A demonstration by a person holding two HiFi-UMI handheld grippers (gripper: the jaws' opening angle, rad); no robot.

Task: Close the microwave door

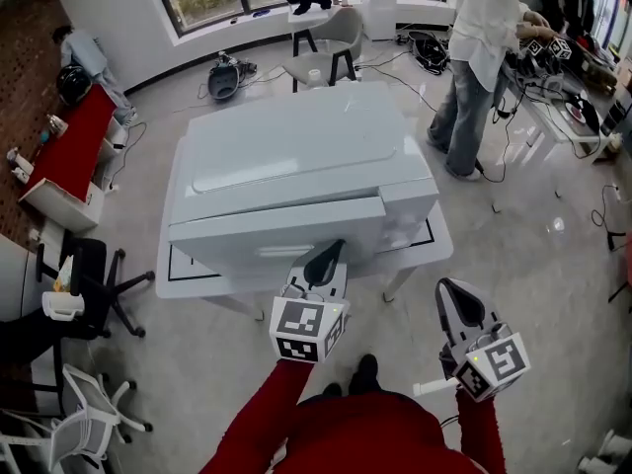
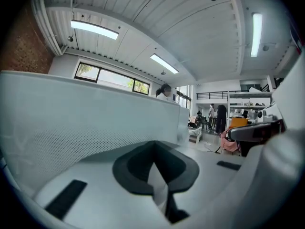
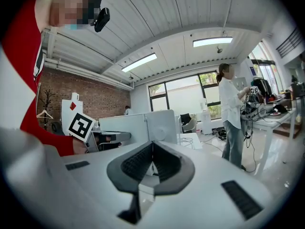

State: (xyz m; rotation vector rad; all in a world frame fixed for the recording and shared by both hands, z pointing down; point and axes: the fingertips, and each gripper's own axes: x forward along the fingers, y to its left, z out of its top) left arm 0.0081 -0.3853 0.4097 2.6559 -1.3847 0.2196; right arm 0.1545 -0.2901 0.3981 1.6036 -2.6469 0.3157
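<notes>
One left claw [image 1: 334, 250], one right claw [image 1: 449, 286], both pressed together, empty; one microwave [image 1: 296, 156].

I counted one white microwave [image 1: 296, 156] on one white table [image 1: 439, 240]. I held two tools: my left tool [image 1: 326, 262] and my right tool [image 1: 462, 309]. I saw three chairs: one black chair [image 1: 94, 275], one white chair [image 1: 84, 403] and one grey chair [image 1: 331, 38]. One person [image 1: 479, 57] stood nearby.
</notes>
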